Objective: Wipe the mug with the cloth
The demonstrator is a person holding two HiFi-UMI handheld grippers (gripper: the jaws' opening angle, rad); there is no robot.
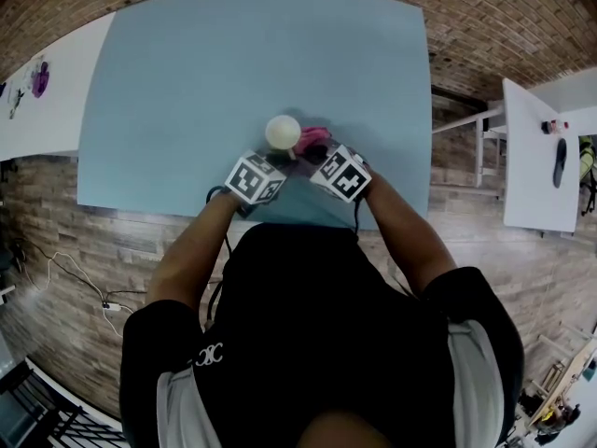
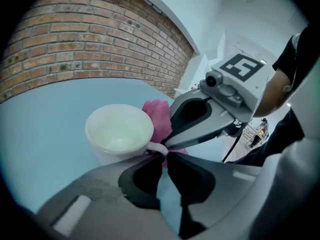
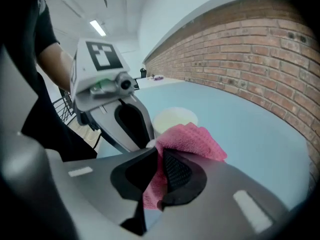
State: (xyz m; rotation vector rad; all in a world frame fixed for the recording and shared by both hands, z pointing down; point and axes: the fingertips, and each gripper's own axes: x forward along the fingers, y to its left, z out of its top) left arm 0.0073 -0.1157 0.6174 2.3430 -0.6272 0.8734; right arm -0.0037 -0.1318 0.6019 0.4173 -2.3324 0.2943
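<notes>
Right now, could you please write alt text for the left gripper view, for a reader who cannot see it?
The left tongs pinch the handle of a white ceramic mug standing on a light blue table. Just behind the mug, the right tongs hold a crumpled pink cloth; a brick wall rises beyond.

Left forearm [image 1: 191, 250] and right forearm [image 1: 406, 230] converge forward. The left gripper [image 2: 163, 156] pinches the mug [image 2: 120, 129] by its handle, and the right gripper [image 3: 159, 156] clamps the cloth [image 3: 192, 139].
</notes>
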